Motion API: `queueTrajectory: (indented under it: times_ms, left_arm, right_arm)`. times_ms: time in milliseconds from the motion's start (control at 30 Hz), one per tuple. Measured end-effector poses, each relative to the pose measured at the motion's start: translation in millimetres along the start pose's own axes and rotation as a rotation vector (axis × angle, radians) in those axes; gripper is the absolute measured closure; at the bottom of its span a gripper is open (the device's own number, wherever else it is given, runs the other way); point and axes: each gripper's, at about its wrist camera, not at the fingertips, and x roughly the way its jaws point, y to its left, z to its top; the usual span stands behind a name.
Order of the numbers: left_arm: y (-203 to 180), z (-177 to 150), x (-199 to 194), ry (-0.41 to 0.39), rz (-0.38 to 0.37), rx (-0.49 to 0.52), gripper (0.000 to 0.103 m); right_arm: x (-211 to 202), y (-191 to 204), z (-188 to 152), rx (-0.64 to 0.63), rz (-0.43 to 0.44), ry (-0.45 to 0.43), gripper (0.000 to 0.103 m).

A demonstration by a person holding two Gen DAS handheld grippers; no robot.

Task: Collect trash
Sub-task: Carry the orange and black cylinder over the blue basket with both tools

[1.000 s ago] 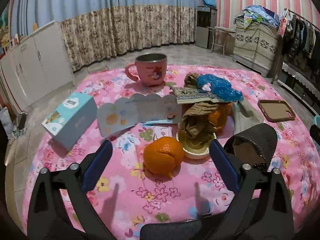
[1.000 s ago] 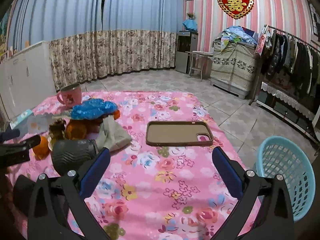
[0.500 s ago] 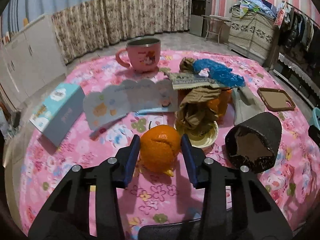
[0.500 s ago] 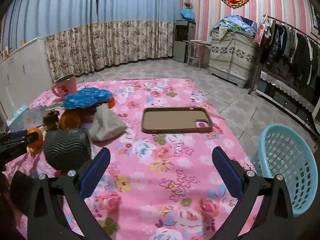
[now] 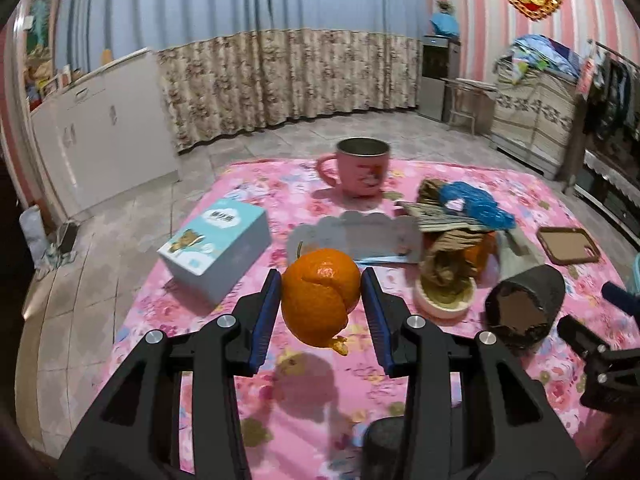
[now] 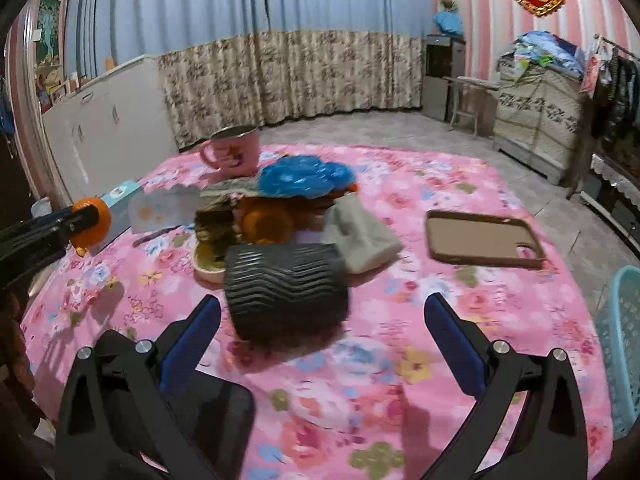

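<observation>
Far left on the pink floral table (image 5: pixel 304 420) sits a blue box (image 5: pixel 216 248), not trash by the look of it. Next, the left gripper (image 5: pixel 320 300) has just been closing and now pinches the orange peel (image 5: pixel 318 296) between its blue pads, both sides touching; the peel hangs clear of the cloth, shadow under it, so it looks lifted. From the right wrist view the same peel (image 6: pixel 90 222) shows at the far left, raised in those tongs. Behind it a pink mug (image 5: pixel 362 168) and a scalloped card (image 5: pixel 360 234). Further right the trash pile (image 5: pixel 452 240): crumpled brown paper in a small white dish, blue plastic bag on top, grey rag beside it. Then a dark ribbed cup (image 6: pixel 286 286) lying on its side, mouth toward the left camera. The right gripper (image 6: pixel 322 342) stands wide, nothing between its pads, the cup just ahead of it, not touched. Further right a brown phone case (image 6: pixel 484 238), then a teal basket (image 6: pixel 620 352) off the table edge on the floor. Step judged: first pickup done on the left, right lining up on the cup. Next move probably calls for carrying the peel across the whole table to the basket without clipping the pile, while the right tongs straddle the cup's ribbed sides and close. Cup may roll.
</observation>
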Motion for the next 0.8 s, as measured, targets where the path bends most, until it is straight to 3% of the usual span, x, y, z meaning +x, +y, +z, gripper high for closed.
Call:
queueTrajectory:
  times_ms: [200,467,633,800]
  left_arm:
    - [4.4,1.7,4.8,0.001,0.017,-0.006,0.063]
    - [0.8,0.4,12.6,0.021,0.025,0.004,0.063]
    - [-3.9,0.1,14.0,0.022,0.025,0.010,0.063]
    - [-10.1,-1.9,12.6,0.015,0.042,0.034,0.062]
  right_arm:
    - [19.3,6.1,8.3,-0.018,-0.019,0.056,0.004]
    - [41.6,0.4,9.3,0.005,0.023,0.130,0.005]
    - [44.8,-2.2,7.6,0.002,0.083,0.144,0.035]
    - [39.0,-3.9,6.7,-0.017,0.081,0.113,0.035]
